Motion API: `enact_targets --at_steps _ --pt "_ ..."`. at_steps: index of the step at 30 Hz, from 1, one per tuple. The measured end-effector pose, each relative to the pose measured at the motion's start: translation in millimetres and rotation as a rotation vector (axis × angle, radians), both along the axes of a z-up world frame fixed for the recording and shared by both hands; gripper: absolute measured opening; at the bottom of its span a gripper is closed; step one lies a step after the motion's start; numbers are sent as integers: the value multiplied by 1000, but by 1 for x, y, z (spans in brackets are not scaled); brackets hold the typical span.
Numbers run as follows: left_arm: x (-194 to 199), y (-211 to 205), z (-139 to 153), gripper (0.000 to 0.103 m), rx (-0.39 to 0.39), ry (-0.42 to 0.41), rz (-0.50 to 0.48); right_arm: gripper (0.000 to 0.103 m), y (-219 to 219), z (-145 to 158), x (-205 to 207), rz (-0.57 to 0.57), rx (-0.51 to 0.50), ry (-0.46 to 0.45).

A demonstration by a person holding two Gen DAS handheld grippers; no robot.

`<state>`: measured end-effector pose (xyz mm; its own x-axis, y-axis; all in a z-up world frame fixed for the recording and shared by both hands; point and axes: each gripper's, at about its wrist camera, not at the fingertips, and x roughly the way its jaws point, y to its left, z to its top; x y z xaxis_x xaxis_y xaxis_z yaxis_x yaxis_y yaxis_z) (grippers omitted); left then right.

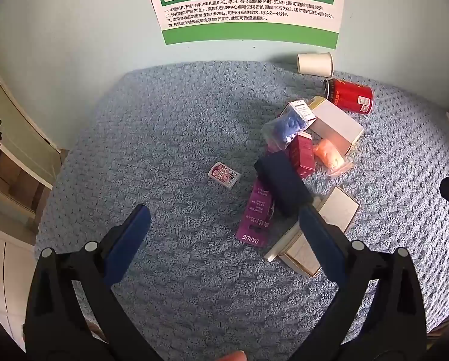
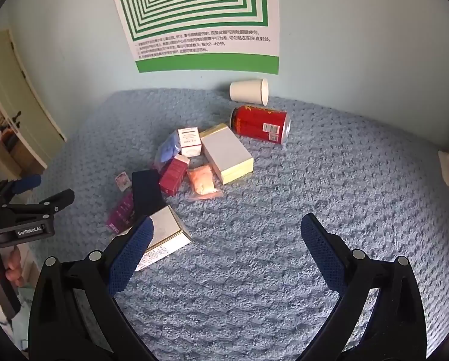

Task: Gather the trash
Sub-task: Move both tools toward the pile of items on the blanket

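We hold both grippers wide open, nothing btwn fingers. Left gripper (image 1: 224,225) hovers over blue bed (image 1: 179,135), trash pile (image 1: 299,156) ahead-right; right gripper (image 2: 226,231) has pile ahead-left, red can (image 2: 259,123) w/ paper cup (image 2: 248,91) beyond

Counting what's lying on the blue blanket (image 2: 284,210): one paper cup (image 2: 249,91), one red can (image 2: 259,124), seven boxes (image 2: 226,155) give or take, two plastic baggies (image 2: 203,182), one small card packet (image 1: 224,174).
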<state>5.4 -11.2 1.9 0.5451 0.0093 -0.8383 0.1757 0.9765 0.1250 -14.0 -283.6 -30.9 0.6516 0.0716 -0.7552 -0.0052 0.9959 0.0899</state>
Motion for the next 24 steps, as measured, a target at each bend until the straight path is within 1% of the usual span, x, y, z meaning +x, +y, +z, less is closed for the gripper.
enact_targets --at_steps 12,24 --pt "7 0 -7 97 0 34 11 97 -6 -9 5 0 34 15" --pt "17 -6 -13 97 22 54 -11 97 -11 -13 11 2 53 26"
